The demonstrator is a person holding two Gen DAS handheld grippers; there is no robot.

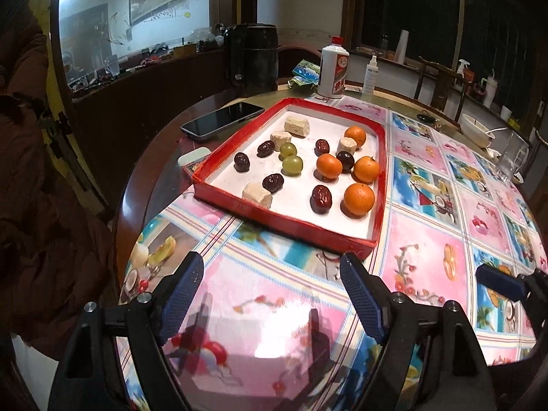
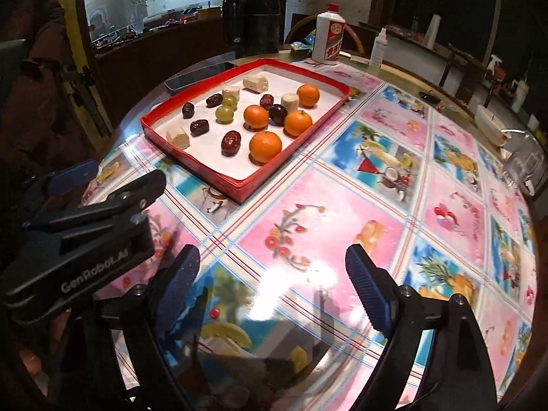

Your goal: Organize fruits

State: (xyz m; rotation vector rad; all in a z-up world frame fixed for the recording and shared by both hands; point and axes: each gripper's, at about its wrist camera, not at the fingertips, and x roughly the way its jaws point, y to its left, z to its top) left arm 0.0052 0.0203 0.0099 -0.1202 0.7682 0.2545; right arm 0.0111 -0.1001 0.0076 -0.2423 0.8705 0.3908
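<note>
I read the tabletop (image 2: 342, 205) as covered by glossy, smooth printed plastic sheeting with strong glare. The tray (image 1: 381, 157) has shiny red walls and a matt white floor. The fingers (image 1: 359, 294) carry ribbed blue pads on matt black plastic.

My jaws gape wide and empty above the counter (image 1: 428, 239); ahead lies the red tray (image 1: 294, 221) holding oranges (image 1: 359, 199), dates (image 1: 321, 198), grapes (image 1: 292, 165).
</note>
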